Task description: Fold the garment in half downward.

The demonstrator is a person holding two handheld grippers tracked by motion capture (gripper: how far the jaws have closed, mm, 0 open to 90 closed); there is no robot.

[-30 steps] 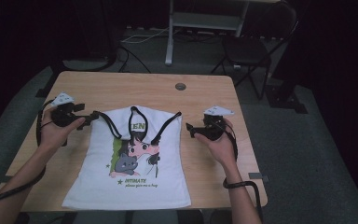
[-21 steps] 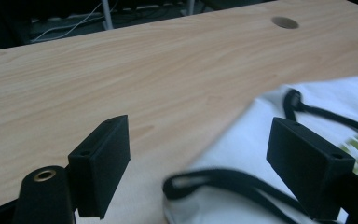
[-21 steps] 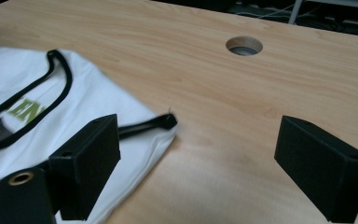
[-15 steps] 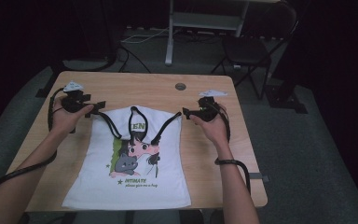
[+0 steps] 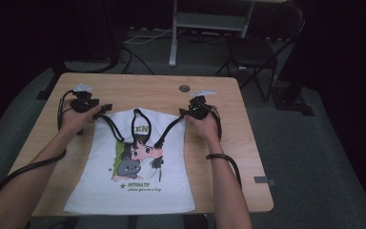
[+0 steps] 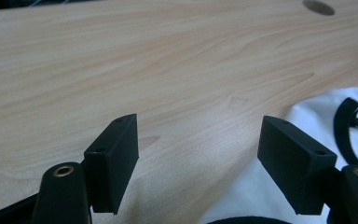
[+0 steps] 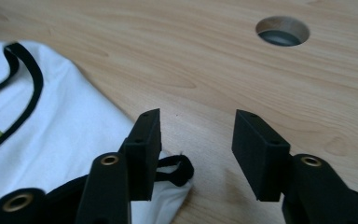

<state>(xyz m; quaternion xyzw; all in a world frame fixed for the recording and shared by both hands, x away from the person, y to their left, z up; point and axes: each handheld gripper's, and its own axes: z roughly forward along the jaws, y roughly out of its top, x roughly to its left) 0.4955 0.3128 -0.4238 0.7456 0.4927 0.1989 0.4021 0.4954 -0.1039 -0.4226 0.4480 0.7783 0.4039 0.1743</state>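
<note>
Lying flat near the wooden table's [image 5: 248, 157] front edge, the white black-trimmed cartoon-print tank top [image 5: 133, 186] is waiting, unfolded. The left gripper [image 6: 198, 163] is straddling its strap corner, jaws wide apart. The right gripper [image 7: 196, 154] is closing half-parted jaws there, pinching nothing yet.

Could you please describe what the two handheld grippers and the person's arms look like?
Both the left gripper and the right gripper are black, each topped by a pale grey three-cornered plate, with a black cable looping from it. Their jaws are flat black rectangular blocks on arms with brass-coloured rivets. The forearms are bare; the right wrist wears a dark band.
</note>
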